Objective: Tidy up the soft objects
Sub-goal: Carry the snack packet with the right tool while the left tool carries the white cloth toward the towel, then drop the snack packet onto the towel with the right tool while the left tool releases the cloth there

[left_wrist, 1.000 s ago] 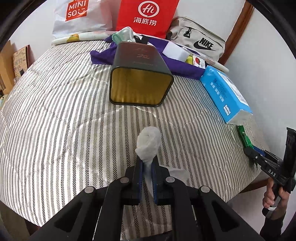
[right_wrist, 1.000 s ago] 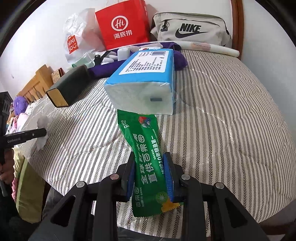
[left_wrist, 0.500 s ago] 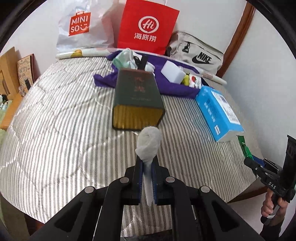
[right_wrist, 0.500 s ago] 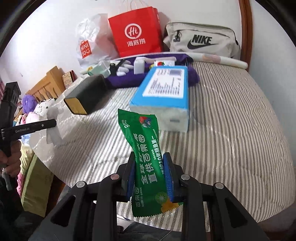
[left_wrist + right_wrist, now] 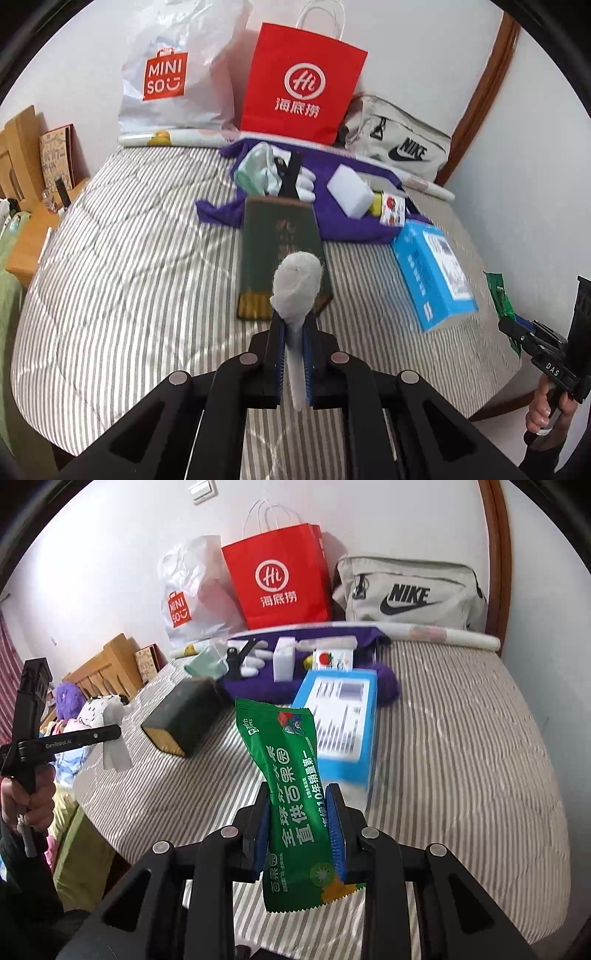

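My left gripper [image 5: 294, 325] is shut on a white rolled cloth [image 5: 296, 282] and holds it up above the striped bed [image 5: 129, 258]. It also shows at the left of the right wrist view [image 5: 110, 734]. My right gripper [image 5: 300, 805] is shut on a green snack packet [image 5: 291, 775] held above the bed; it shows at the right edge of the left wrist view [image 5: 509, 325]. A purple cloth [image 5: 343, 218] at the back carries a white sponge [image 5: 350, 190], gloves and small items.
A dark green tin [image 5: 282, 254] lies on its side mid-bed. A blue tissue pack [image 5: 432, 273] lies to its right. A Miniso bag [image 5: 177, 74], a red paper bag [image 5: 303, 85] and a Nike bag [image 5: 399, 147] stand by the wall. A wooden bedside table [image 5: 33, 236] is at the left.
Both grippers have lifted and pulled back from the bed, each still holding its object. The tin and tissue pack now look smaller and farther away.
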